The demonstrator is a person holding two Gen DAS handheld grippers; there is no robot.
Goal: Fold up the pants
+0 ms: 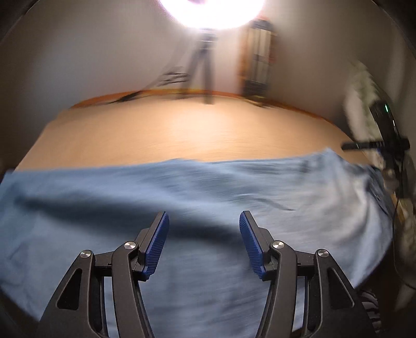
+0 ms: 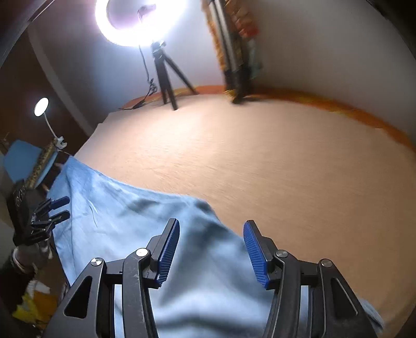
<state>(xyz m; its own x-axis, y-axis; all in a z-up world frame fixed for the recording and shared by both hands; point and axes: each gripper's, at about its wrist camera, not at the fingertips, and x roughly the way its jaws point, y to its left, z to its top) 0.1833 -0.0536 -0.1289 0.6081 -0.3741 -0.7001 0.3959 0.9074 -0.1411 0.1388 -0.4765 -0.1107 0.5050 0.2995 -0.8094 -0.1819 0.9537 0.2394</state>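
Pants (image 1: 197, 208): one light-blue pair, spread flat along near edge of table (image 1: 182, 130).
Left gripper (image 1: 204, 221): over pants, jaws apart, nothing between blue pads.
Right gripper (image 2: 211, 230): over pants' far edge, jaws released, empty.
Ring light (image 2: 140, 20): one, on tripod (image 2: 166, 75), far side of table.
Small lamp (image 2: 41, 106): one, off table's left corner.

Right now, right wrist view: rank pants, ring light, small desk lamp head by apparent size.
1. Pants, largest.
2. Ring light.
3. Small desk lamp head, smallest.
The pants lie nearest the camera, so this holds in-frame only.
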